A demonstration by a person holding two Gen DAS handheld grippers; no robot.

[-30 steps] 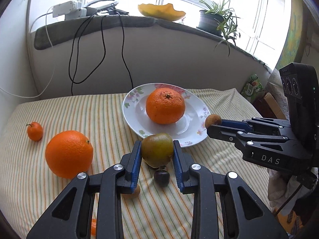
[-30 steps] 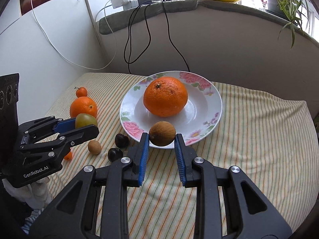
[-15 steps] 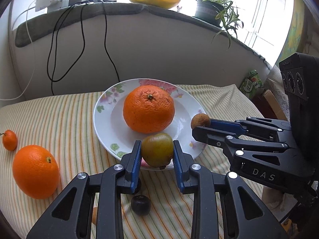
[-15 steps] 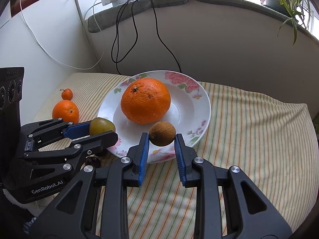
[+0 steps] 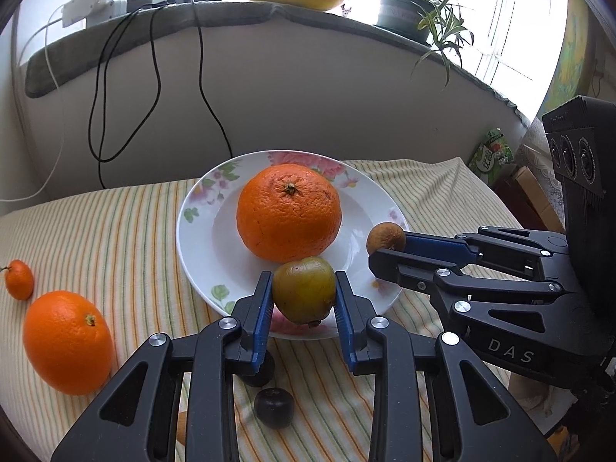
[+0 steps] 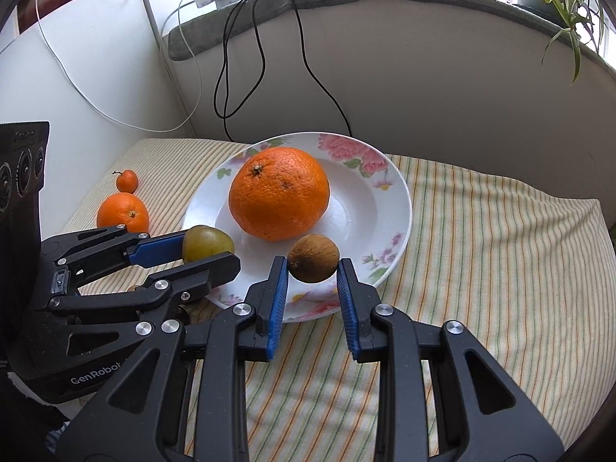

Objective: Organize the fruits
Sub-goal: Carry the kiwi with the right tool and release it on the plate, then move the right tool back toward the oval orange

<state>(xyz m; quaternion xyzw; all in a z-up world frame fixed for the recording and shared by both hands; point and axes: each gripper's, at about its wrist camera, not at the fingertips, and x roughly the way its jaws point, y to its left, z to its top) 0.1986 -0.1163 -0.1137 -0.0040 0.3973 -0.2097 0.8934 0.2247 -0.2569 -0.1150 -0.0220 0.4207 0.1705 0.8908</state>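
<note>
The person is holding two tongs over the near edge of the flowered plate [image 5: 196, 208], which is sitting on the striped cloth [image 6: 481, 231]. The left gripper [image 5: 304, 300] is pinching a green-yellow fruit [image 5: 304, 288] between its blue pads, and the fruit is hanging above the plate rim, very close to the big orange [image 5: 288, 211] that is lying in the middle of the plate. The right gripper [image 6: 313, 269] is pinching a small brown fruit [image 6: 313, 258], also above the plate, near its front right part.

Other fruits are waiting on the cloth: a second orange [image 5: 67, 340], a tiny orange fruit [image 5: 18, 279] and a dark round fruit [image 5: 274, 408] under the left gripper.

I think the risk now is in the release. The plate is shallow and its rim is sloping, so a round fruit that is let go near the edge may be rolling off onto the cloth. The green-yellow fruit may also be bumping the big orange and pushing it. The two grippers are working near each other, so their fingers may be colliding.
</note>
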